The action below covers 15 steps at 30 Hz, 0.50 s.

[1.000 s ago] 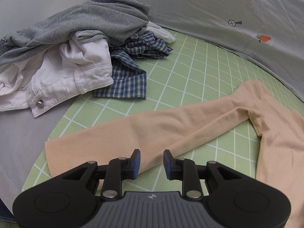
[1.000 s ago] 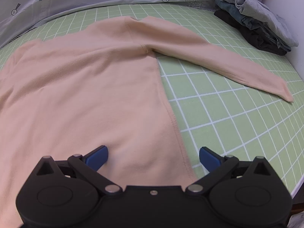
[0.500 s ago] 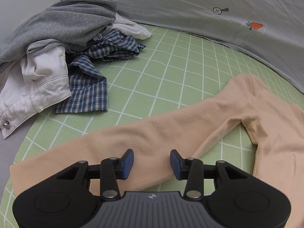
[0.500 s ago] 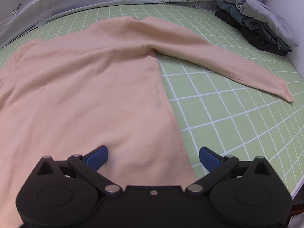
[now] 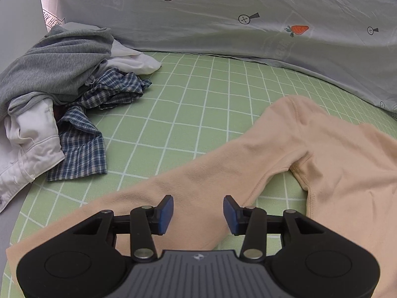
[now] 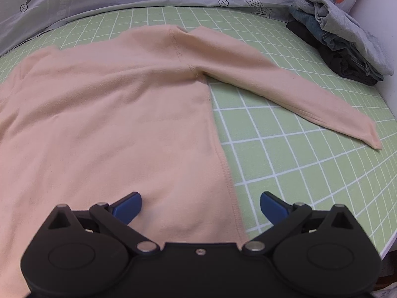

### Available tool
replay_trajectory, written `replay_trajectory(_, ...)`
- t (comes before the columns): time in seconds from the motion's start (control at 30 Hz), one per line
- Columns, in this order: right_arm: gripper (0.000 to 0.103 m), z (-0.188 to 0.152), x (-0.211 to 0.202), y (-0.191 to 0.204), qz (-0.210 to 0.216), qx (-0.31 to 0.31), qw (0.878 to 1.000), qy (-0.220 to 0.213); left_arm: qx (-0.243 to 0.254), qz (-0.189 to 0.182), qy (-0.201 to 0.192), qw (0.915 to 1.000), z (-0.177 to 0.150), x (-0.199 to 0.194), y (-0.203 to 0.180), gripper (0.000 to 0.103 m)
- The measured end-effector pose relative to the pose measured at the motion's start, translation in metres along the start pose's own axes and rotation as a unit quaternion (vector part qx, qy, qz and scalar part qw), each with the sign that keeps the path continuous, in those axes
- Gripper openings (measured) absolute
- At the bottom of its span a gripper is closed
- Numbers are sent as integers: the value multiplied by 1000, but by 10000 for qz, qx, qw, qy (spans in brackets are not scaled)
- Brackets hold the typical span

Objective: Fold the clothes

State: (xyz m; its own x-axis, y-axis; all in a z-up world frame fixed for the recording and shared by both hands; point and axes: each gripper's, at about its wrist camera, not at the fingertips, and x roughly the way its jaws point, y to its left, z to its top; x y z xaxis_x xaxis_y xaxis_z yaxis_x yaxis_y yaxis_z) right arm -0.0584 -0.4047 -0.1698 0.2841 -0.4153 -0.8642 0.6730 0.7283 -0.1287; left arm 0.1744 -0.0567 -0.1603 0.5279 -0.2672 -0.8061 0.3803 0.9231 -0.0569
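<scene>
The left gripper sits low over a sleeve of the peach long-sleeved top, its blue pads parted with a moderate gap and nothing between them; the sleeve passes just under and between the fingers. The right gripper is spread wide above the top's lower side seam, also empty, one pad over the fabric and the other over the green grid mat.

The top lies flat on the mat, body spread across the middle, one sleeve running out toward each side. In the right wrist view its far sleeve ends near the mat's edge.

Further on in the left wrist view, a loose heap rests at the mat's left margin: a blue checked shirt, a white garment and a grey jersey on top. In the right wrist view a neater stack of dark and grey clothes sits at the far right corner.

Behind everything rises a pale grey sheet printed with carrots and circled crosses. Its lettering is only partly legible: "OK HE" at the left corner, and outlined block letters elsewhere that I cannot read.
</scene>
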Motion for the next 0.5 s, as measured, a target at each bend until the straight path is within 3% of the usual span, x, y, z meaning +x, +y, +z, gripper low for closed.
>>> replay_trajectory(0.23,103,18,-3,-22,-24,43,9998,-176,711,301,8,9970,-16,4,-41,50)
replay_trajectory(0.33,103,33,-1,-33,27,72,9997,-233,502,8,154,9986,-9,0,-43,50)
replay_trajectory(0.5,102,71,8,-42,109,-16,9988,-471,309,-31,-30,9995,17,-6,-51,50)
